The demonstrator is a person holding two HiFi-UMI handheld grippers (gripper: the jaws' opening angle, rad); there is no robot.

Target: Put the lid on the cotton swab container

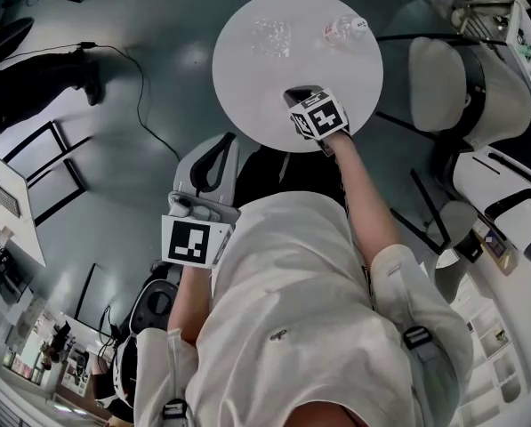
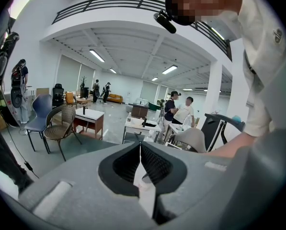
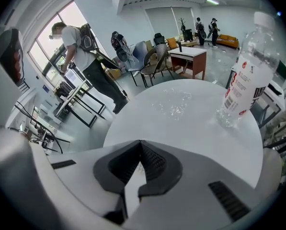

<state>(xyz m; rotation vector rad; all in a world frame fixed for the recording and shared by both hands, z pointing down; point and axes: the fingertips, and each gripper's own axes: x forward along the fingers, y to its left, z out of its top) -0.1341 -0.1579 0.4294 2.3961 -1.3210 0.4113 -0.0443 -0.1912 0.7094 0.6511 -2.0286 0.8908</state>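
Starting on the left: the left gripper [image 2: 140, 145] is held down by the person's side, well off the table and above a grey office chair [image 1: 213, 162]. Its jaws are pressed together with nothing between them, and its own view just looks out across an open office with a wicker chair [image 2: 59, 123] and a small wooden table [image 2: 88, 118].

Moving right, there's the round white table [image 1: 247, 96]. Near its far edge sits the cotton swab container [image 1: 271, 36], a clear glinting thing. It's so see-through I honestly can't tell whether a lid is on it or lying next to it. The right gripper view shows it as a sparkly patch [image 3: 175, 104] mid-table, nothing touching it.

Next comes the right gripper [image 3: 141, 143], held out over the near edge of the table on an outstretched arm. Its jaws are closed tip to tip too, gripping nothing, and it's well short of the container.

Just right of the container is a clear water bottle [image 3: 250, 73] with a white cap and a red and white label, standing on the table. Off the table's right side there's a white chair [image 1: 443, 83].
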